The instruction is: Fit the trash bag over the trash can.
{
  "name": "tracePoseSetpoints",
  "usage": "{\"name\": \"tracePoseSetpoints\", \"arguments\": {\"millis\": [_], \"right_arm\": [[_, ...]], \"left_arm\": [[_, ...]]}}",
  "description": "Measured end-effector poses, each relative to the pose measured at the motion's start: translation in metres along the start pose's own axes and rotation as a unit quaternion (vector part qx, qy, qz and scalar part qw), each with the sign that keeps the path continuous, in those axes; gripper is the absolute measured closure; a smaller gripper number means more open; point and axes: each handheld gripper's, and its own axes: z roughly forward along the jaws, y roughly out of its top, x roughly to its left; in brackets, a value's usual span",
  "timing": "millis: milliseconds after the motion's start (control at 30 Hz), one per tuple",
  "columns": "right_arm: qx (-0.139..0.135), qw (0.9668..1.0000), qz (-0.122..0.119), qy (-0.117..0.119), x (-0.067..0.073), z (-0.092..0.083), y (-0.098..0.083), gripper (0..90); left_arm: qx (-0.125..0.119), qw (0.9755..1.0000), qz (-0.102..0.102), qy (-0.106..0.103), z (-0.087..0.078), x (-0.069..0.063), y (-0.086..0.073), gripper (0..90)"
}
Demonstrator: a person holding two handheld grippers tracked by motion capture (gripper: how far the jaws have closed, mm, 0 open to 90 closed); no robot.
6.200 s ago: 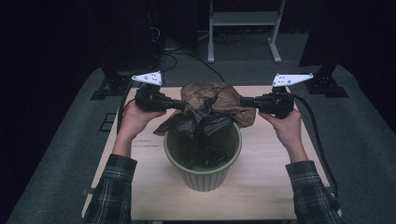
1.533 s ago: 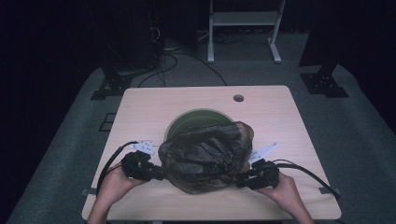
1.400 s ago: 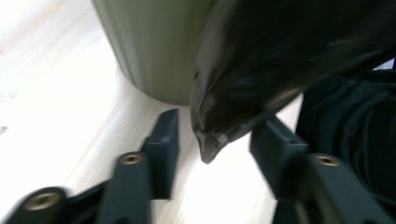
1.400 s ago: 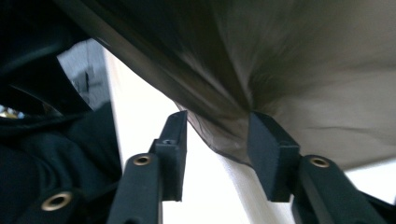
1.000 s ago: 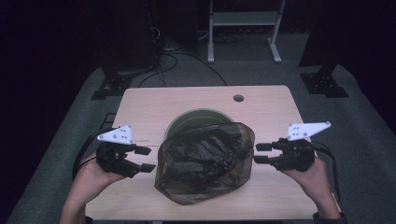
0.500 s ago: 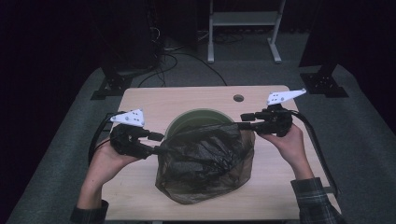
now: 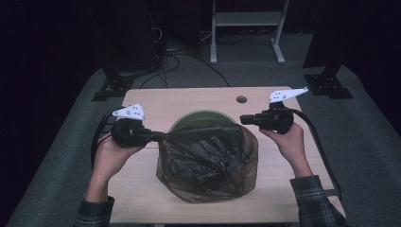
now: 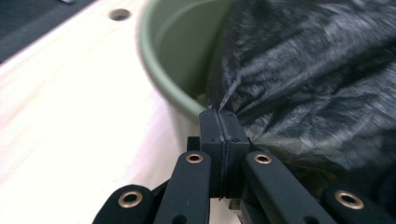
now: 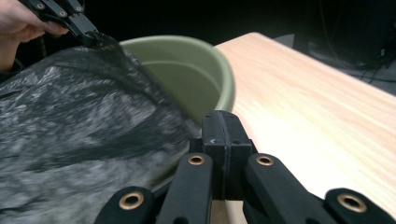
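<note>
High view: the dark plastic bag (image 7: 208,163) drapes over the near half of the green bin (image 7: 198,118). The left gripper (image 7: 158,136) pinches its edge; the right gripper (image 7: 243,119) is pressed together, seemingly on the other edge. The far rim remains uncovered.

A pale wooden surface (image 7: 151,101) fills the middle of the high view, with a round hole (image 7: 241,99) near its upper right edge. A green bucket (image 7: 189,120) stands at its centre, a dark plastic bag (image 7: 208,161) draped over it.
</note>
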Motion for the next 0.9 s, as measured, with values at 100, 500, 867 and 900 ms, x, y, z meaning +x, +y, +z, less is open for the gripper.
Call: {"name": "tracePoseSetpoints", "arguments": {"millis": [100,500,867,900], "right_arm": [[-0.010,0.9999,0.003,0.013,-0.002,-0.001,0.000,74.4],[-0.008,0.9994,-0.010,0.032,0.008,0.008,0.002,54.6],[-0.011,0.9997,-0.022,-0.007,0.009,0.016,0.000,81.5],[-0.011,0.9997,-0.022,-0.007,0.009,0.016,0.000,81.5]], "left_arm": [[-0.003,1.0000,-0.002,-0.001,0.002,0.003,-0.001,89.9],[-0.008,1.0000,0.003,0.000,0.006,0.003,0.003,89.8],[-0.032,0.9994,0.001,0.010,0.006,0.011,0.010,89.9],[-0.032,0.9994,0.001,0.010,0.006,0.011,0.010,89.9]]}}
